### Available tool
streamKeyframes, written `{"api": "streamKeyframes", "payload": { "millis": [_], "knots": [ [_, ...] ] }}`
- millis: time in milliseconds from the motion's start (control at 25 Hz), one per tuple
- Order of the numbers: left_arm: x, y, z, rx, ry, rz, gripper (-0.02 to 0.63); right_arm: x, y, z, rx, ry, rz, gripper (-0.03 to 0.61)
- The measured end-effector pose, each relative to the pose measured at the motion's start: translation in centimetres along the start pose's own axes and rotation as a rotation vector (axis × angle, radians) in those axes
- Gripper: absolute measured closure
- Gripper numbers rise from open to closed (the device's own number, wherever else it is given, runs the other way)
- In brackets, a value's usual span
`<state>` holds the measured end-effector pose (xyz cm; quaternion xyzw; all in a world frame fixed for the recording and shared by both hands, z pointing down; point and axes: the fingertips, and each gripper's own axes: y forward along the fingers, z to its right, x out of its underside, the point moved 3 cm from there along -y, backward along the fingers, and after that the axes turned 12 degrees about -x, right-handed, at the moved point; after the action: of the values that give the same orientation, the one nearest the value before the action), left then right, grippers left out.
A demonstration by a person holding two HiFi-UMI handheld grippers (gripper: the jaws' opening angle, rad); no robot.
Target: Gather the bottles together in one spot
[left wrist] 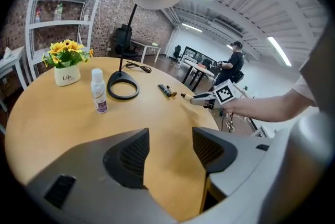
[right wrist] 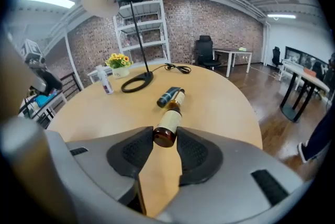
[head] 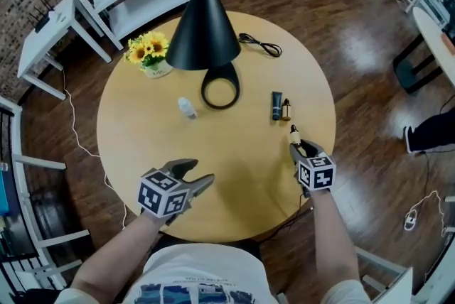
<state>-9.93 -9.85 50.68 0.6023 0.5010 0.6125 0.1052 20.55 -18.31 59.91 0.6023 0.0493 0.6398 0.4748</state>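
Amber bottle (right wrist: 169,124) gripped, dark tube (head: 276,105) beside vial (head: 286,110), white bottle (head: 186,108) upright

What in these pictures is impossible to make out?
Brown bottle: label print, right gripper view, too blurred.
White bottle: label text, left gripper view, too small.
Table behind the black lamp shade: head view, shade covers it.

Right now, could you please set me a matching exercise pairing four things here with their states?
Things:
1 cream-labelled bottle
2 white bottle
3 dark tube
4 left claw

States:
A standing upright near the lamp base
B open, empty
C clamped in the right claw
D lying flat on the table

Pairs: 1-C, 2-A, 3-D, 4-B
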Motion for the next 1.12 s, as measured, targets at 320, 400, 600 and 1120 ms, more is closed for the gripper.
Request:
{"api": "streamKeyframes", "payload": {
  "millis": [320,400,600,1120],
  "knots": [
    [-4.2,-0.6,3.2,0.233,-0.187,0.135,0.365,-4.3,-5.2,-12.4,-0.388,-0.012,0.266,0.420],
    [-6.0,-1.3,4.0,0.300,-0.216,0.176,0.364,-5.9,-6.4,-15.9,-0.507,-0.021,0.331,0.420],
    [-10.2,-2.8,4.7,0.533,-0.434,0.278,0.387,-8.5,-7.9,-21.7,-0.703,-0.040,0.435,0.420],
    [-10.1,-4.1,5.7,0.687,-0.531,0.278,0.528,-8.6,-8.1,-24.9,-0.849,-0.003,0.475,0.422]
  ]
}}
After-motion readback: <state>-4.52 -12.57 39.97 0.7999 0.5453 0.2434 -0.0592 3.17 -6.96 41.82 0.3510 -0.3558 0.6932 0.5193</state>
